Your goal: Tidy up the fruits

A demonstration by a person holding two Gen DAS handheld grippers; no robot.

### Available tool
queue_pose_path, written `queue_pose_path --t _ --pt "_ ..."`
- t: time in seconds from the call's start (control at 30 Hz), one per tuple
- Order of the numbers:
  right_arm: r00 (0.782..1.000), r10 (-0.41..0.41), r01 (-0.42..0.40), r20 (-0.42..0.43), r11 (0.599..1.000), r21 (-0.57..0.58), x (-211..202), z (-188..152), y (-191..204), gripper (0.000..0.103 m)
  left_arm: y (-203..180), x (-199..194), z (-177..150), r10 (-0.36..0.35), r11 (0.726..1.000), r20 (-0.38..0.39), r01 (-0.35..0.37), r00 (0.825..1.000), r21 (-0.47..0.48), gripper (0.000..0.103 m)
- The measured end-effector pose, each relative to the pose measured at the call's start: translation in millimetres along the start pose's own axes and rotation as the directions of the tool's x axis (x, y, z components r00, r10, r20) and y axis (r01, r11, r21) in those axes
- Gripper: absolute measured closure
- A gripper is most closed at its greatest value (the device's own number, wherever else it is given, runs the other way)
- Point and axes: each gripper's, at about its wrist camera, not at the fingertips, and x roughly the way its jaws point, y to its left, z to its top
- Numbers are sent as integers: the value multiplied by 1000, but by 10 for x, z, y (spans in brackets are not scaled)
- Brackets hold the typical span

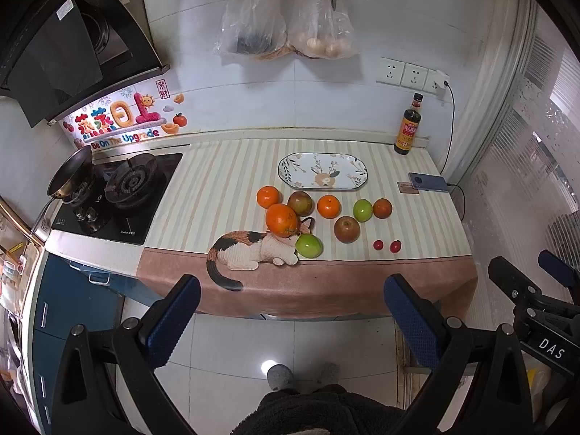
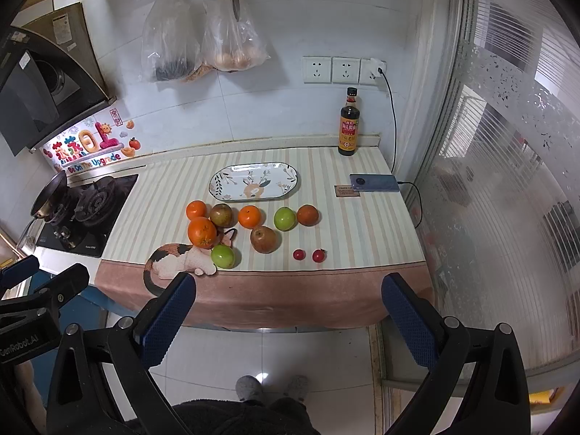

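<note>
Several fruits lie on the striped cloth: a large orange (image 1: 281, 219) (image 2: 202, 232), two smaller oranges (image 1: 268, 197) (image 1: 328, 206), green fruits (image 1: 309, 246) (image 1: 363, 210), brownish apples (image 1: 347, 229) (image 1: 300, 203), a reddish fruit (image 1: 382, 208) and two cherry tomatoes (image 1: 378, 244) (image 1: 395, 246). An empty oval patterned plate (image 1: 322, 171) (image 2: 253, 181) sits behind them. My left gripper (image 1: 291, 286) is open and empty, held back over the floor in front of the counter. My right gripper (image 2: 290, 286) is likewise open and empty, also short of the counter edge.
A knitted cat toy (image 1: 250, 250) lies at the counter's front beside the fruits. A gas stove (image 1: 123, 188) with a pan (image 1: 70, 177) is left. A sauce bottle (image 1: 407, 127) and charging phone (image 1: 427, 183) are back right. Bags hang on the wall.
</note>
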Motion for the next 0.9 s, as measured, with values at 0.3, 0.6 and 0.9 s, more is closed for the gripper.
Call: queue_pose_path --t 0.3,0.6,0.9 --pt "1000 0 0 2 1000 1 -20 -8 1 0 -14 -16 12 -1 1000 -2 1 1000 -1 0" --pt "1000 5 -5 9 1000 1 -90 3 -17 0 -14 -43 30 0 1000 3 0 1000 -4 0" --pt "1000 6 -6 10 1000 2 -100 2 -17 0 -8 -59 25 -1 1000 2 1 1000 -4 0"
